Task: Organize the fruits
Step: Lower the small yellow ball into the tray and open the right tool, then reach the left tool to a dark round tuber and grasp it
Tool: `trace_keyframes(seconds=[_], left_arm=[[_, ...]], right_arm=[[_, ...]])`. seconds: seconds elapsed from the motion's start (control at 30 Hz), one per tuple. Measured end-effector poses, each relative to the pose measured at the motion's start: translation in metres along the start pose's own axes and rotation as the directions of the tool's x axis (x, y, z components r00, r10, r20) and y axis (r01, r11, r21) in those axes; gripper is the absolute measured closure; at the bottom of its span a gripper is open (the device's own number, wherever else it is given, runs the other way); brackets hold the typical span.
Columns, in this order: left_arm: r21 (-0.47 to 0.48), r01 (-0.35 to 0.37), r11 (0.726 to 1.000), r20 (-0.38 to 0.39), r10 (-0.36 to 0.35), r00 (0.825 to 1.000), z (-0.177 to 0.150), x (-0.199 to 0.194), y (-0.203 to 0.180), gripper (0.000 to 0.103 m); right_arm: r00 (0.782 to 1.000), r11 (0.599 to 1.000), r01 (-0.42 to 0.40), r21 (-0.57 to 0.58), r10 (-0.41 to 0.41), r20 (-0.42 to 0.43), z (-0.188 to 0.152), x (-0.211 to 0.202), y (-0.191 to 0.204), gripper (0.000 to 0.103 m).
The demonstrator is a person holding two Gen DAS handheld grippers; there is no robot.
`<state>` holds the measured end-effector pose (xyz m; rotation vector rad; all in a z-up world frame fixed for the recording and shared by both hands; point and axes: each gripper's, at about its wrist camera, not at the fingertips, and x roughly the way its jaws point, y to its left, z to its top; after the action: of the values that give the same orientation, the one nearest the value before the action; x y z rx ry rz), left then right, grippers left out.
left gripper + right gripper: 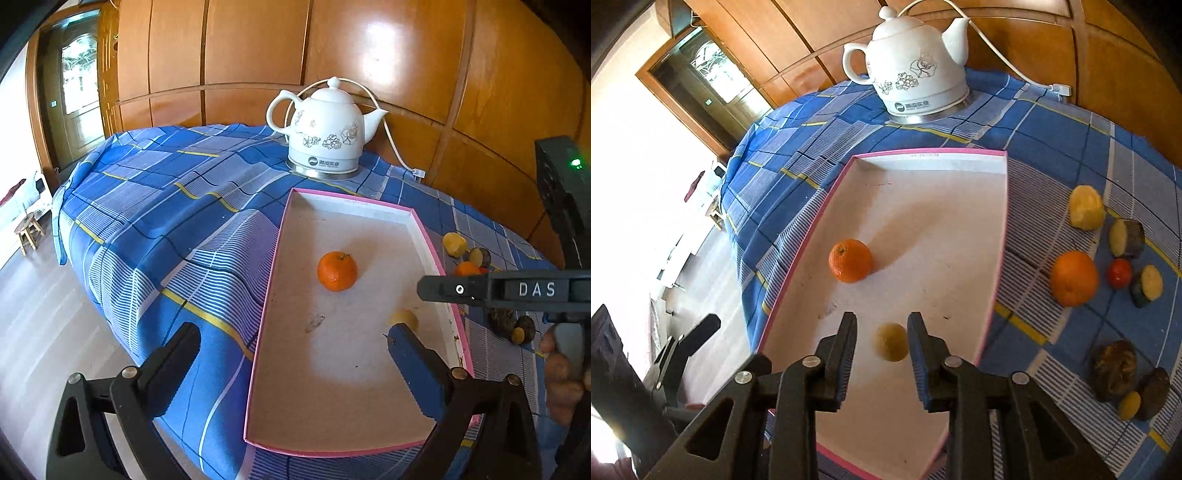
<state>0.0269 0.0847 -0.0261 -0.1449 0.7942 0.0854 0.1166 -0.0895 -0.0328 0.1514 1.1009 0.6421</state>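
an orange (850, 260) and a small yellow fruit (891, 341) are seen in the pink-edged tray (960, 206) on the blue checked desk (1052, 122). the yellow fruit is framed between the parted fingers of the right gripper (882, 334), not clamped. the left gripper (295, 350) is held wide open, gripping nothing. more fruits (1074, 277) are laid on the cloth right of the tray, and a white kettle (327, 131) is stood behind.

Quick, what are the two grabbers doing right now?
Left gripper: open, holding nothing.
Right gripper: open around a small yellow fruit in the box, not gripping it.
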Motion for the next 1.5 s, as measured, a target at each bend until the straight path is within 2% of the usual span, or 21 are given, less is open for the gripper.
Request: trace_keyframes(seconds=[0.17,0.3,0.43,0.6,0.7,0.9,0.97,1.1,1.2,1.27,1.37,1.47,1.5], left_arm=[[0.001,0.006,1.000,-0.008,-0.006,1.000,-0.001,0.000,-0.001,0.000],[0.007,0.012,1.000,-0.016,-0.011,1.000,-0.002,0.000,-0.005,0.000],[0.021,0.027,0.999,-0.017,-0.026,1.000,-0.002,0.000,-0.011,0.000],[0.057,0.064,0.996,-0.023,-0.063,0.998,-0.002,-0.001,-0.023,0.000],[0.094,0.082,0.992,-0.022,-0.080,0.997,-0.002,-0.002,-0.033,0.000],[0.191,0.104,0.976,-0.001,-0.106,0.994,0.000,-0.008,-0.059,0.000],[0.227,0.150,0.962,-0.005,-0.152,0.988,0.002,-0.010,-0.071,0.000],[0.256,0.264,0.930,-0.080,-0.252,0.964,0.008,-0.005,-0.098,0.000],[0.276,0.298,0.914,-0.133,-0.271,0.953,0.013,0.002,-0.122,0.000],[0.282,0.311,0.908,-0.166,-0.273,0.947,0.015,0.009,-0.136,0.001],[0.267,0.320,0.909,-0.222,-0.265,0.938,0.017,0.023,-0.154,0.013],[0.224,0.365,0.904,-0.306,-0.290,0.907,0.019,0.040,-0.168,0.025],[0.229,0.373,0.899,-0.319,-0.293,0.901,0.018,0.044,-0.175,0.029]], right_arm=[[0.999,1.000,0.018,0.004,-0.018,0.033,-0.003,-0.010,-0.003,0.066],[0.996,0.999,0.045,0.028,-0.047,0.075,-0.010,-0.031,-0.021,0.066],[0.988,0.991,0.086,0.100,-0.098,0.120,-0.020,-0.060,-0.057,0.066],[0.967,0.962,0.160,0.219,-0.198,0.160,-0.033,-0.103,-0.116,0.066],[0.954,0.937,0.205,0.285,-0.256,0.157,-0.043,-0.123,-0.151,0.066],[0.937,0.906,0.284,0.314,-0.332,0.110,-0.059,-0.136,-0.195,0.066],[0.931,0.894,0.302,0.331,-0.351,0.099,-0.064,-0.139,-0.209,0.066],[0.929,0.870,0.291,0.399,-0.356,0.100,-0.075,-0.141,-0.236,0.066],[0.934,0.861,0.276,0.428,-0.345,0.090,-0.078,-0.140,-0.245,0.066],[0.934,0.867,0.261,0.424,-0.337,0.115,-0.076,-0.144,-0.244,0.066],[0.942,0.875,0.234,0.424,-0.312,0.124,-0.076,-0.145,-0.240,0.066],[0.944,0.881,0.236,0.409,-0.308,0.119,-0.074,-0.143,-0.236,0.066],[0.945,0.883,0.233,0.407,-0.304,0.119,-0.073,-0.144,-0.235,0.066]])
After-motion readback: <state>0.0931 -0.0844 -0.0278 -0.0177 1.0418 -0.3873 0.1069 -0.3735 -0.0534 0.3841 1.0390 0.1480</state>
